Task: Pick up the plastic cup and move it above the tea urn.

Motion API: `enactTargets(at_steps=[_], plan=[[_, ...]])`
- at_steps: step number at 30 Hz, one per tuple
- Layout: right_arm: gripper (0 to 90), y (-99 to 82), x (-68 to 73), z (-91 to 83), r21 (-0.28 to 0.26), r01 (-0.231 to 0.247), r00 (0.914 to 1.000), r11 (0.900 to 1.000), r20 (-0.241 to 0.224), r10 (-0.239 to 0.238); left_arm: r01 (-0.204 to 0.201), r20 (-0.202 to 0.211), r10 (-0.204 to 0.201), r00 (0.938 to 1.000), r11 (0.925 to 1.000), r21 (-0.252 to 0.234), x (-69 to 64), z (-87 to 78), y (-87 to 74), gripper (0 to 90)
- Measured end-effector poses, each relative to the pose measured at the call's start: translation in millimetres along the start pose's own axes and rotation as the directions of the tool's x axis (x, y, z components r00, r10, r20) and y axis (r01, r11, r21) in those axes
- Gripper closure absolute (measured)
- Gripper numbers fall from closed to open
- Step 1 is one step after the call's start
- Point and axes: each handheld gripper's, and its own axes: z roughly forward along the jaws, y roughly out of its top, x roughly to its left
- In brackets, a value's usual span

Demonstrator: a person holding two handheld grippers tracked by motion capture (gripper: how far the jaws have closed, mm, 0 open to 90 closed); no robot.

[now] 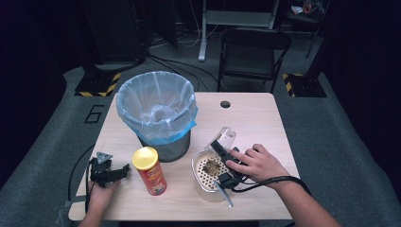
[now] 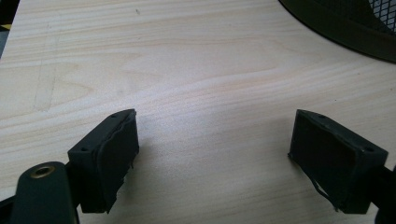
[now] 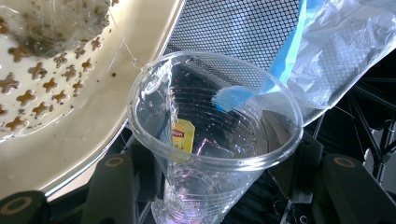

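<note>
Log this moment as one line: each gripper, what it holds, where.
left gripper: open, idle over table | right gripper: shut on cup, tag inside, tilted beside strainer | bin: lined

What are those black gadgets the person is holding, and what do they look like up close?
Each is a hand-held gripper. The left gripper is black, with a grey three-cornered plate on top, a trailing black cable and two blocky black jaws faced with worn pads. The right gripper is also black and cabled. No sleeves reach the wrists.
</note>
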Motion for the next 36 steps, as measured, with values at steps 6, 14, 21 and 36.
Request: enactTargets(at_steps=[6, 14, 21, 36], plan=[[43.8, 0.1, -0.3, -0.6, -0.002, 0.002, 1.0000, 1.0000, 0.006, -0.002, 0.000, 0.000, 0.000, 1.0000, 1.0000, 0.000, 0.0, 0.0, 0.0, 14.9], [43.8, 0.2, 0.3, -1.5, -0.003, -0.002, 0.9998, 1.0000, 0.018, 0.002, 0.000, 0.000, 0.000, 1.0000, 1.0000, 0.000, 0.0, 0.0, 0.0, 14.9], [43.8, 0.2, 1.2, -2.4, -0.004, -0.010, 0.9996, 0.9999, 0.025, 0.010, 0.000, 0.000, 0.000, 1.0000, 1.0000, 0.000, 0.0, 0.0, 0.0, 14.9], [43.9, 0.0, 1.9, -3.1, 0.005, -0.012, 0.9980, 0.9999, 0.062, 0.012, 0.000, 0.000, 0.000, 1.0000, 1.0000, 0.000, 0.0, 0.0, 0.0, 14.9]])
